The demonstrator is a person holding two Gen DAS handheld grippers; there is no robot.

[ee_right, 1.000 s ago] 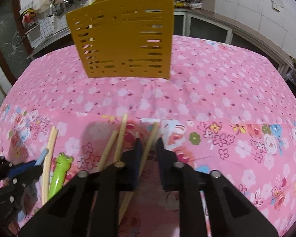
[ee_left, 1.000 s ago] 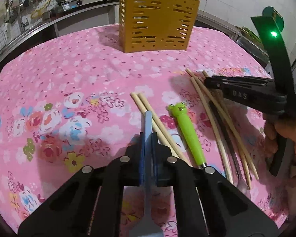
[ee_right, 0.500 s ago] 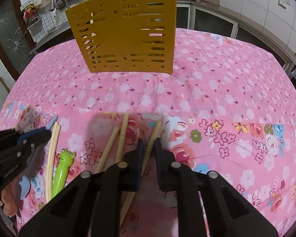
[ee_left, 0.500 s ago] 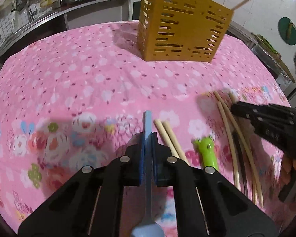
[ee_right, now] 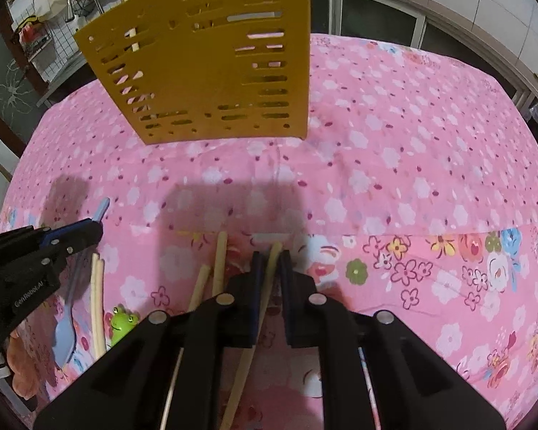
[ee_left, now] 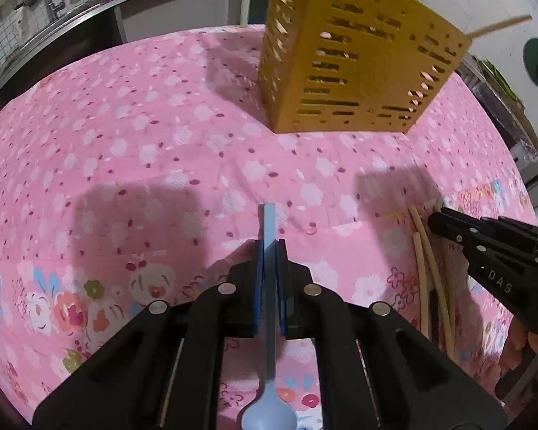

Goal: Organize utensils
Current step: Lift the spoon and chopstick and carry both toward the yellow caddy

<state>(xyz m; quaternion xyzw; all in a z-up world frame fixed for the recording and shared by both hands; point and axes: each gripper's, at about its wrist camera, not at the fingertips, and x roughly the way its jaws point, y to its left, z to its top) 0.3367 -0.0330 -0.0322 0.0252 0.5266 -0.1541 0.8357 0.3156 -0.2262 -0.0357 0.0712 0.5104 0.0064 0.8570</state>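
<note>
Left gripper [ee_left: 269, 251] clamped on flat blue plastic spoon [ee_left: 269, 394]; it has carried the spoon off the tabletop [ee_left: 125, 143] toward the slotted yellow holder [ee_left: 348, 71], ahead and right: insertion likely next. Right gripper [ee_right: 269, 261] closing on a smooth pale chopstick [ee_right: 245, 358], now lifted clear; holder farther ahead.

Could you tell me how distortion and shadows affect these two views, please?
Left wrist view: fisheye bends the yellow utensil holder and the tablecloth edge; gripper shadows fall on the cloth. Right wrist view: dark corner vignette, same bulge, and a soft shadow ahead of the right gripper.
</note>
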